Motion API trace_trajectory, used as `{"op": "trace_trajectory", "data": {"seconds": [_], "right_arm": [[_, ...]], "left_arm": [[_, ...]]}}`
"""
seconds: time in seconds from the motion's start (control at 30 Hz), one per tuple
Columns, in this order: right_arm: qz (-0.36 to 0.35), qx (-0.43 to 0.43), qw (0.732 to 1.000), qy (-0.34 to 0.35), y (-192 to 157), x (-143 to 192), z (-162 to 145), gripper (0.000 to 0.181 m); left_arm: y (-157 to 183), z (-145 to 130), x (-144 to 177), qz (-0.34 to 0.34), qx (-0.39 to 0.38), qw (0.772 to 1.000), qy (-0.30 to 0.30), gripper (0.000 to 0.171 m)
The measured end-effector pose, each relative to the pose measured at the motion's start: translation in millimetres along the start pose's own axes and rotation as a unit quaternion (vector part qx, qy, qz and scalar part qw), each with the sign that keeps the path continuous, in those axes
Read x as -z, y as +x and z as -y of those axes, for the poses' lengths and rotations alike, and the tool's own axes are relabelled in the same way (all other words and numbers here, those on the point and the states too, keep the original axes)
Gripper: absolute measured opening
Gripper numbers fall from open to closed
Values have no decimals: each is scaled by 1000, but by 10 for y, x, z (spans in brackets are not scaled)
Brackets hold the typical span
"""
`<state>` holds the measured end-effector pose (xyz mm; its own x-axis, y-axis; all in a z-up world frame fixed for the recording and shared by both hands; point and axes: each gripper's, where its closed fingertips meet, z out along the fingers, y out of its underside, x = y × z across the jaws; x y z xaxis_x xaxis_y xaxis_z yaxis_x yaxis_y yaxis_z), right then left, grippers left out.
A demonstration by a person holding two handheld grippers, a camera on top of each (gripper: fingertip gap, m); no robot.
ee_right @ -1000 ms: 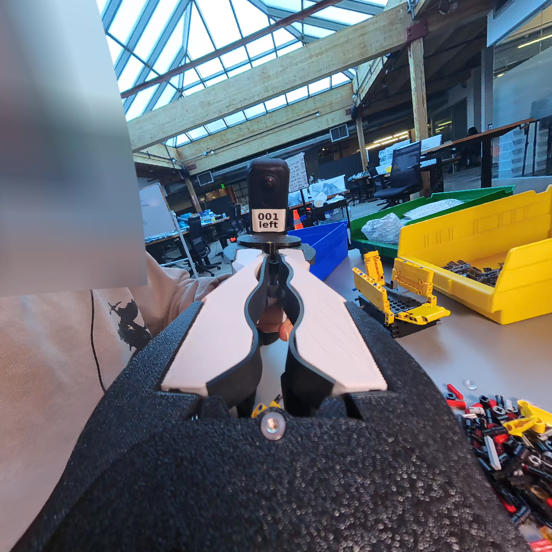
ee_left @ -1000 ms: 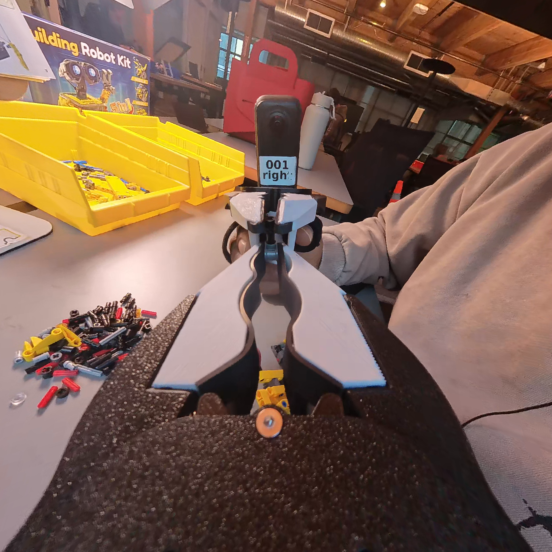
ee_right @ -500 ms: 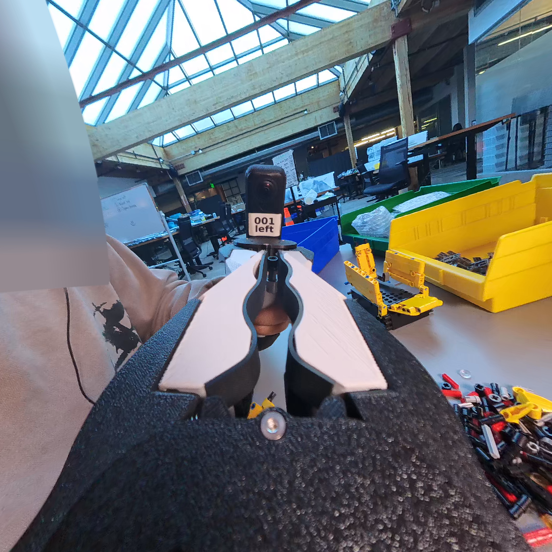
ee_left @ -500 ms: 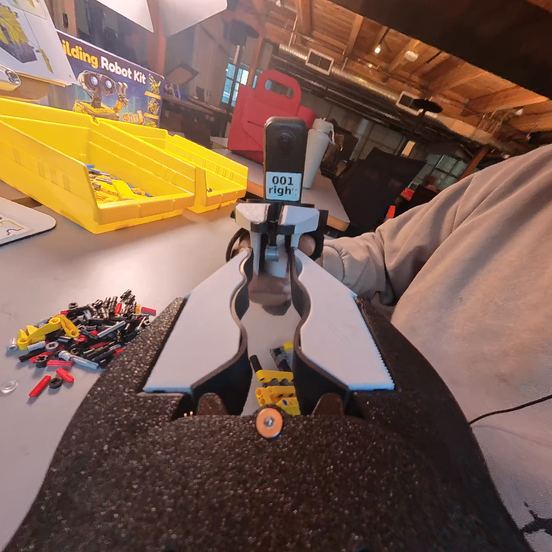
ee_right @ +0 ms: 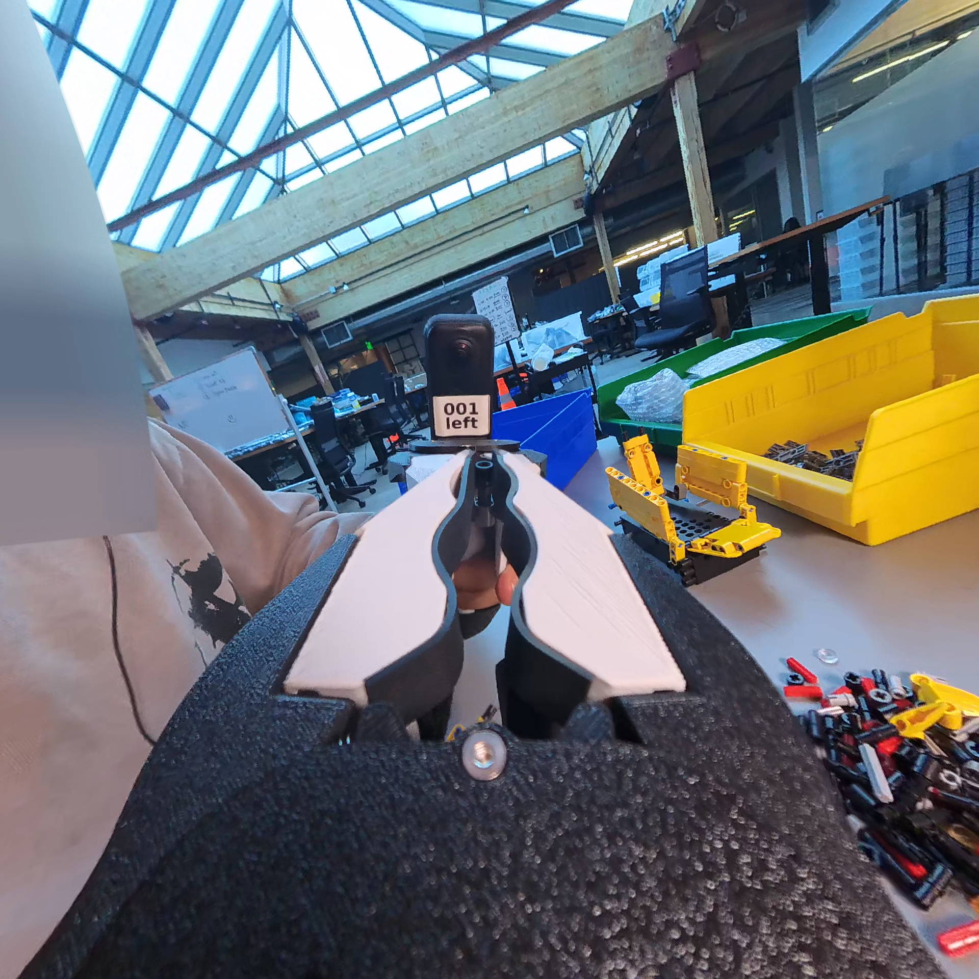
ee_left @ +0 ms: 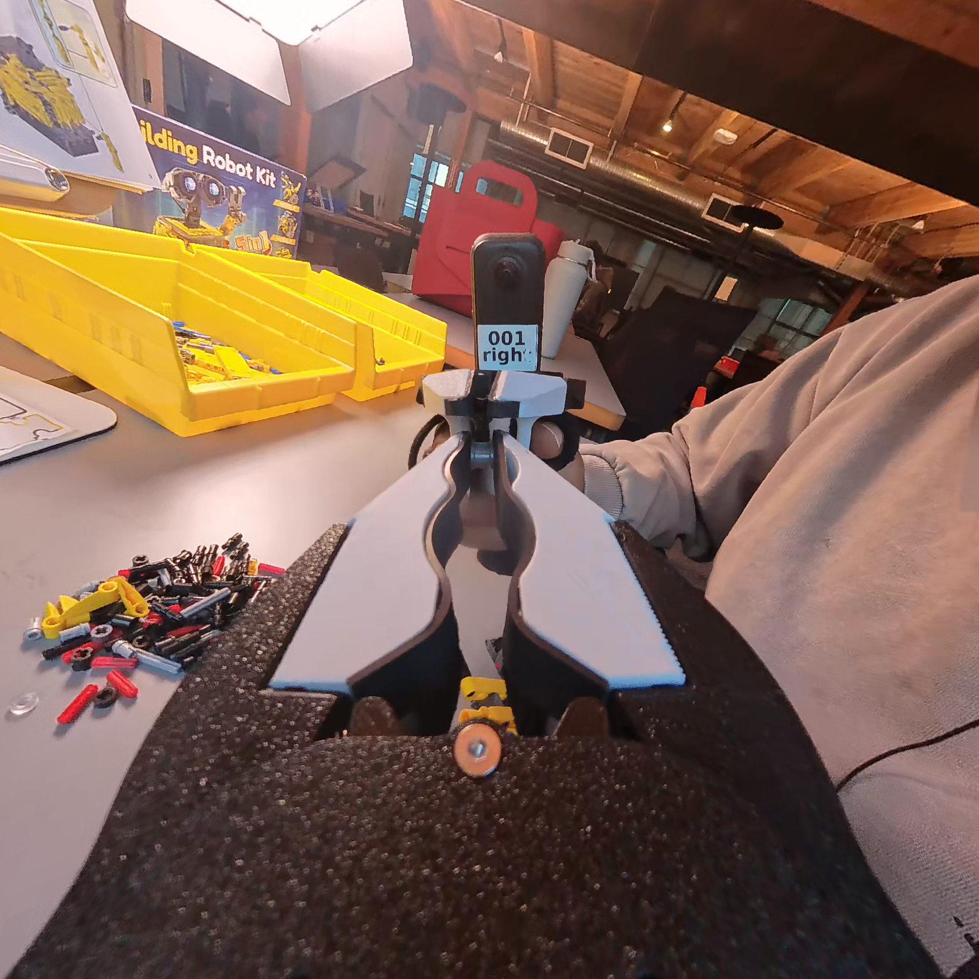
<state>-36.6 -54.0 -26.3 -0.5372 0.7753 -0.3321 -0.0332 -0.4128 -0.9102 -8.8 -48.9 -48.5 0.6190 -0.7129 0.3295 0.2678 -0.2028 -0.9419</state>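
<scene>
The grey table (ee_left: 212,503) lies bare between two yellow bins (ee_left: 265,339), far left, and one heap of small parts (ee_left: 153,614), near left. My left gripper (ee_left: 481,460) clamps a small grey peg (ee_left: 480,455). My right gripper (ee_right: 484,472), facing it tip to tip, pinches a black peg (ee_right: 483,467).

On the table (ee_left: 159,492), a heap of small parts (ee_left: 148,609) lies at nine o'clock of the left gripper (ee_left: 481,466), bins (ee_left: 212,339) stand behind it at ten o'clock, and the right gripper (ee_left: 495,402) faces it at twelve.
</scene>
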Motion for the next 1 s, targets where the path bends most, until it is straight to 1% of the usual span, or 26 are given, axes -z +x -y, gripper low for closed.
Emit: {"op": "trace_trajectory", "data": {"seconds": [0.03, 0.07, 0.1, 0.13, 0.17, 0.2, 0.23, 0.27, 0.3, 0.37, 0.43, 0.6, 0.77, 0.9, 1.0], "right_arm": [[0, -1, 1000, 22, 9, 15, 98, 5], [5, -44, 987, 153, 68, 234, 696, 3], [5, -8, 982, 189, 74, 448, 1141, 2], [-30, 99, 981, 163, -5, 518, 1344, 4], [-27, 143, 980, 139, -163, 469, 1373, 4], [-22, 152, 980, 123, -236, 397, 1296, 3], [-23, 145, 983, 113, -208, 354, 1198, 3], [-20, 121, 986, 116, -143, 364, 1159, 3], [-21, 103, 986, 126, -74, 415, 1176, 4], [-35, 105, 986, 122, 10, 493, 1196, 4], [-32, 99, 986, 128, 22, 536, 1214, 4], [-51, 78, 989, 112, 200, 574, 1097, 4], [-78, 82, 989, 93, 350, 642, 997, 4], [-93, 74, 988, 98, 449, 754, 998, 4], [-89, 51, 988, 114, 488, 850, 1023, 5]], "left_arm": [[-53, -211, -21, 16, -15, 998, -64, 8], [-133, -651, -41, 39, -45, 988, -146, 7], [-30, -863, -54, 15, 12, 988, -152, 7], [27, -627, -43, 11, 14, 995, -100, 7], [-13, -310, -12, 28, -32, 997, -65, 7], [9, -62, -22, 17, -43, 998, -40, 7], [21, 1, -77, 7, -48, 998, -46, 7], [-2, -38, -125, 15, -71, 996, -60, 7], [-6, -91, -146, 13, -74, 995, -66, 7], [-47, -117, -119, 17, -54, 997, -55, 7], [-64, -116, -80, 20, -49, 998, -45, 7], [-47, -134, -58, 13, -39, 999, -34, 6], [-24, -82, -24, 3, -23, 1000, -13, 6], [-57, -62, 14, 6, -15, 1000, -2, 6], [-95, -103, 35, 7, -6, 1000, -3, 6]]}}
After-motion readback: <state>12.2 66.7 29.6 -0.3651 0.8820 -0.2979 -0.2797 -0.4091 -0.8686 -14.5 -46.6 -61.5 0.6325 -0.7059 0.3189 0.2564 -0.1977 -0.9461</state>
